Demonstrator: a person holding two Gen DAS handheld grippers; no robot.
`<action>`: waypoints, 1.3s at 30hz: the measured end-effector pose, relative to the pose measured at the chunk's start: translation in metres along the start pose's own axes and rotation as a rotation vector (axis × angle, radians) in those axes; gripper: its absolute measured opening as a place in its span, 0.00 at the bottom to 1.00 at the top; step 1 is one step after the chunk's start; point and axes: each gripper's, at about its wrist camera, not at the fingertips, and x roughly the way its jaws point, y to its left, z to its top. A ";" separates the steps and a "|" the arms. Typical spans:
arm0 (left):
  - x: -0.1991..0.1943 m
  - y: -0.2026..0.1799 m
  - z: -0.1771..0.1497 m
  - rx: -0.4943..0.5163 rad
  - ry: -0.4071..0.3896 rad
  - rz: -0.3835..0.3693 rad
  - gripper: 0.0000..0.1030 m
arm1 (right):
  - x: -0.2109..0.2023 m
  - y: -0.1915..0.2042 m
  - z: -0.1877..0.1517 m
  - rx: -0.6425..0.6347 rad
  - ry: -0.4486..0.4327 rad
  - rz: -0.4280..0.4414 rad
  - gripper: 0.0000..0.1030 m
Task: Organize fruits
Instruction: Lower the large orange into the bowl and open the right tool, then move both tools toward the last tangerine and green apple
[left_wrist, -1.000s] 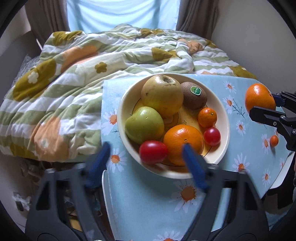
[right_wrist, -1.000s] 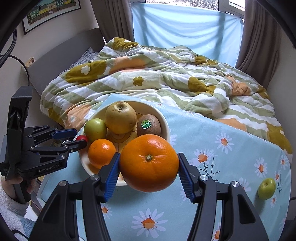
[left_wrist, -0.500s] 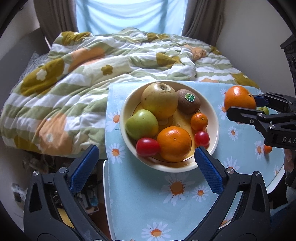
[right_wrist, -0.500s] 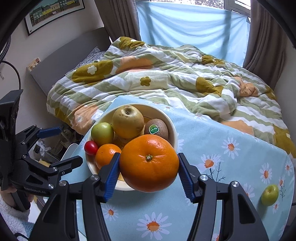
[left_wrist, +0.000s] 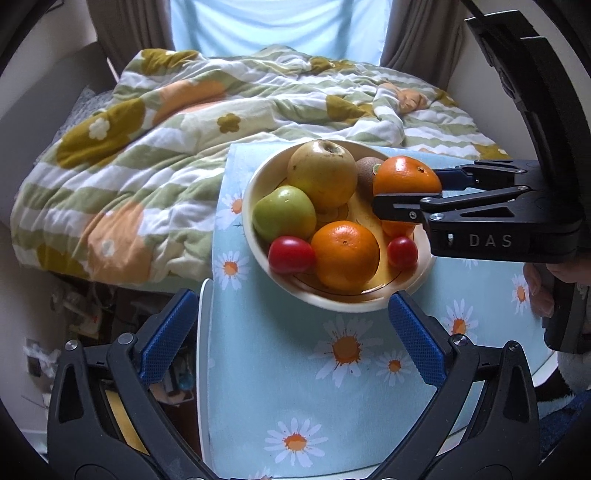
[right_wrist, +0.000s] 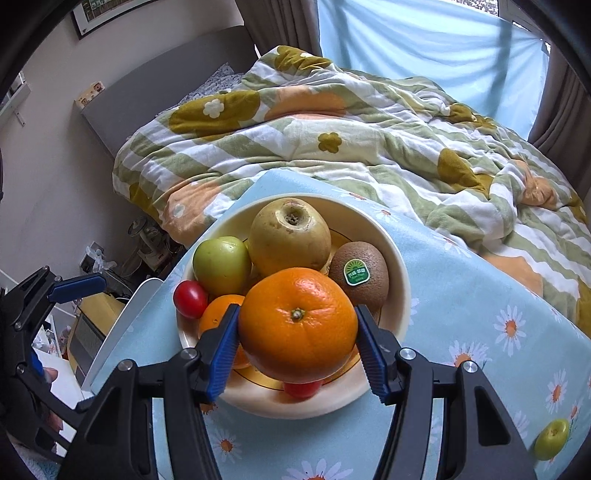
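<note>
A cream bowl (left_wrist: 258, 254) (right_wrist: 400, 291) on the daisy tablecloth holds a yellow pear (left_wrist: 321, 177), a green apple (left_wrist: 284, 218), an orange (left_wrist: 345, 254), a kiwi (right_wrist: 360, 275) and two red tomatoes (left_wrist: 291, 254). My right gripper (right_wrist: 297, 338) is shut on a large orange (right_wrist: 297, 325) and holds it above the bowl's right side; it also shows in the left wrist view (left_wrist: 406, 175). My left gripper (left_wrist: 291, 332) is open and empty, in front of the bowl.
A small green fruit (right_wrist: 552, 439) lies on the cloth at the right. A rumpled flowered quilt (left_wrist: 184, 122) covers the bed behind the table. The table's left edge (left_wrist: 203, 350) drops to floor clutter.
My right gripper has carried the large orange leftward, from beside the bowl to over it. My left gripper has pulled back from the bowl and opened wider.
</note>
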 end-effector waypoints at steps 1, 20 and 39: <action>0.000 0.000 -0.001 -0.004 0.000 0.002 1.00 | 0.003 0.000 0.001 0.004 0.007 0.002 0.54; -0.006 0.002 -0.015 -0.017 0.010 -0.011 1.00 | -0.006 0.002 -0.001 0.007 -0.047 -0.022 1.00; -0.054 -0.015 0.010 0.105 -0.046 -0.061 1.00 | -0.102 0.001 -0.020 0.134 -0.120 -0.118 1.00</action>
